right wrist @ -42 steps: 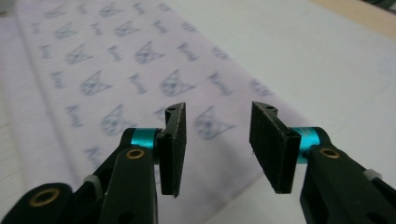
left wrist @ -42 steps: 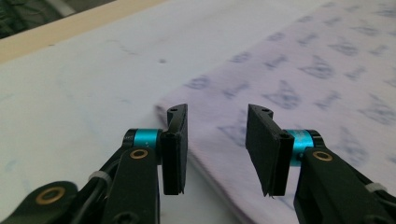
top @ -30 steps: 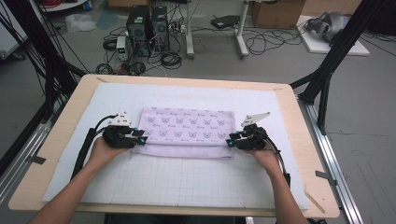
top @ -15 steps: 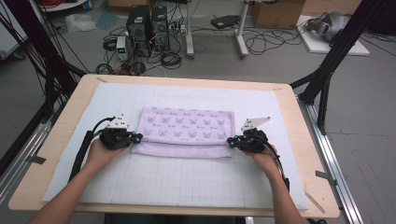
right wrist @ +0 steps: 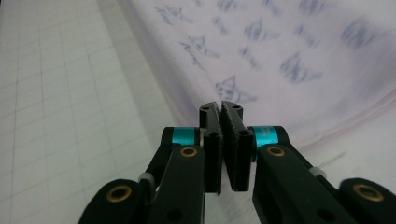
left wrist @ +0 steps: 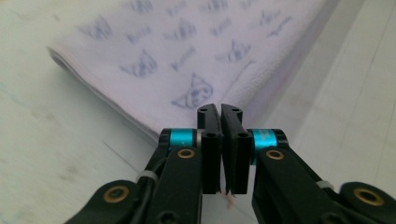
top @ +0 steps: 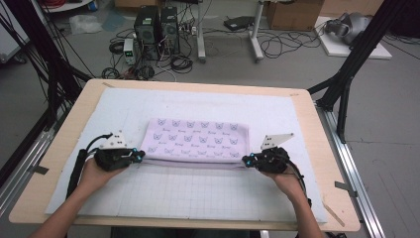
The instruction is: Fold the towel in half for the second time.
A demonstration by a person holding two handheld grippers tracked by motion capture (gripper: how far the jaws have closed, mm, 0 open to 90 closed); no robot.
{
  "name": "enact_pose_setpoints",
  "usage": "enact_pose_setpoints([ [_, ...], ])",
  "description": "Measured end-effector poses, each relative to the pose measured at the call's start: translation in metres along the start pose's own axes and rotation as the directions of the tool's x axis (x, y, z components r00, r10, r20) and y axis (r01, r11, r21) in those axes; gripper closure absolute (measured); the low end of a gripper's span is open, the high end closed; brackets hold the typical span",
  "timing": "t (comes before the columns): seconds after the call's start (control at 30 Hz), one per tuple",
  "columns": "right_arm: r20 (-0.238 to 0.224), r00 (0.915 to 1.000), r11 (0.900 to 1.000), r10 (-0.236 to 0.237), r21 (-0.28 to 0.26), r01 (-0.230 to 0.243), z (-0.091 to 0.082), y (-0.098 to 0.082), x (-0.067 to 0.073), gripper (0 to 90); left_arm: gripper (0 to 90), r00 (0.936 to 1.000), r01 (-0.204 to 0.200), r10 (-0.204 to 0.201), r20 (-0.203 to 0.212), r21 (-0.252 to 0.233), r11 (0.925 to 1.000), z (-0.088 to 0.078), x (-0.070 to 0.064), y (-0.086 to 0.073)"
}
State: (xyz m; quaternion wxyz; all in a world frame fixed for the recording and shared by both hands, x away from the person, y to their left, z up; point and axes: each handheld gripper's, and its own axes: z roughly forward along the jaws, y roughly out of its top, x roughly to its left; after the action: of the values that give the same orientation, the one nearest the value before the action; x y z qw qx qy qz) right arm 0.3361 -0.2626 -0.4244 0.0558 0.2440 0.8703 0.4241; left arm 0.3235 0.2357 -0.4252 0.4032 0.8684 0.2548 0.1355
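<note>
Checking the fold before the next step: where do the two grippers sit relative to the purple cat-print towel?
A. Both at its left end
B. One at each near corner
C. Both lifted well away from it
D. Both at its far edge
B: in the high view the left gripper and the right gripper sit at the two near corners of the towel.

Both my forearms come in low and spread wide, hands wrapped round the grippers. My left gripper (top: pixel 138 156) points inward to the right, my right gripper (top: pixel 245 161) points inward to the left, facing each other. Jaws on both have just been closing and are pinched together now.
</note>
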Motion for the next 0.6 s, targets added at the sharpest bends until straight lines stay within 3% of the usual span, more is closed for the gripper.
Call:
enact_pose_setpoints([
  [0.03,-0.016,0.9998,1.000,0.016,0.019,-0.015,0.004,-0.005,0.000,79.1,76.1,1.0000,0.009,-0.009,0.004,0.031,0.9995,0.004,-0.001,-0.002],
  [0.07,-0.017,0.9997,1.000,0.016,0.020,-0.016,0.006,-0.007,0.001,75.8,69.4,1.0000,0.005,-0.005,0.006,0.029,0.9996,0.005,-0.001,-0.002],
  [0.17,-0.014,0.9999,0.999,0.006,-0.043,-0.007,0.000,-0.003,0.003,74.6,65.9,0.9998,0.019,-0.019,0.006,-0.023,0.9996,0.002,-0.001,0.001],
  [0.27,-0.008,0.9999,0.997,0.010,-0.072,-0.010,-0.001,0.004,0.001,74.1,65.9,0.9995,0.032,-0.032,-0.004,-0.027,0.9991,0.002,0.004,0.002],
  [0.4,0.007,0.9997,1.000,0.025,-0.016,-0.025,0.012,0.003,-0.005,74.7,75.4,0.9986,0.054,-0.053,-0.004,0.007,0.9985,0.008,0.009,-0.002],
  [0.6,0.016,0.9997,1.000,0.020,0.022,-0.021,0.019,-0.006,-0.002,76.0,75.1,0.9994,0.034,-0.033,-0.012,0.045,0.9984,0.012,0.005,-0.004],
])
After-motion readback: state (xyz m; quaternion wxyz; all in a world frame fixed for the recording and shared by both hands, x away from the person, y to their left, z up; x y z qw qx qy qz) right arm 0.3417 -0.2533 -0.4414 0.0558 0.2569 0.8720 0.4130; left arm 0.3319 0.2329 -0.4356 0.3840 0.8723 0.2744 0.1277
